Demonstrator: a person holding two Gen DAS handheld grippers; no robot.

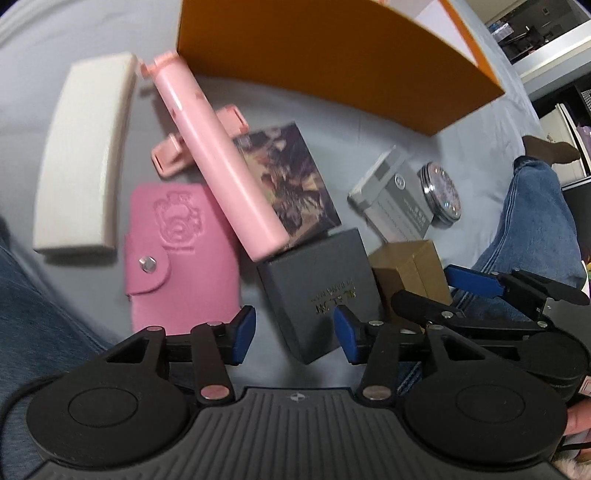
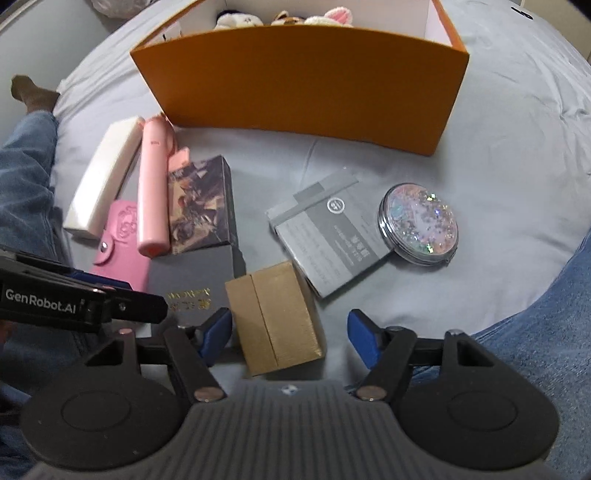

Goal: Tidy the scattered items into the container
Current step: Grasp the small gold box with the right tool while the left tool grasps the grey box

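Observation:
An orange box [image 2: 303, 81] stands open at the far side of the grey bed sheet, plush toys [image 2: 280, 16] inside. Scattered before it: white case [image 1: 81, 155], pink tube [image 1: 218, 158], pink wallet [image 1: 181, 258], picture box [image 1: 291, 181], dark grey box [image 1: 317, 291], gold box [image 2: 275, 317], grey booklet [image 2: 328, 229], glitter compact mirror [image 2: 419, 223]. My left gripper [image 1: 295, 336] is open, its jaws on either side of the dark grey box. My right gripper [image 2: 290, 339] is open around the gold box. Neither touches its box.
Legs in blue jeans [image 2: 535, 350] lie on both sides of the items. The right gripper's body [image 1: 517, 291] shows in the left wrist view next to the gold box [image 1: 410, 273]. Shelving [image 1: 546, 33] stands beyond the bed.

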